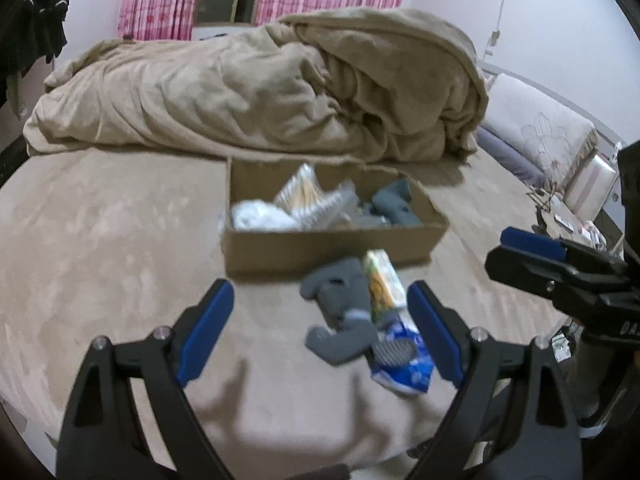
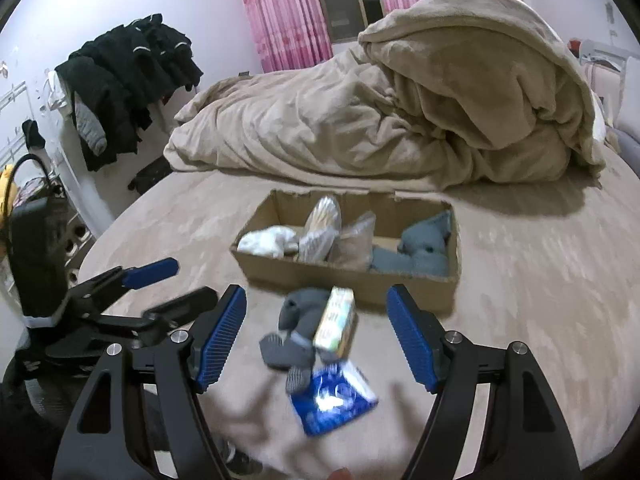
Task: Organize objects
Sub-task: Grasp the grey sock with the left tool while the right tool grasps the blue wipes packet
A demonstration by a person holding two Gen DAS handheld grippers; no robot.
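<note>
An open cardboard box sits on the bed and holds white cloth, clear bags and grey socks. In front of it lie loose grey socks, a small yellow-green carton and a blue packet. My left gripper is open and empty, its fingers either side of this pile. My right gripper is open and empty above the same pile. It also shows in the left wrist view, and the left gripper shows in the right wrist view.
A crumpled beige duvet lies behind the box. The bed sheet is beige. Dark clothes hang at the left wall. A pillow and small items lie at the right. Pink curtains hang behind.
</note>
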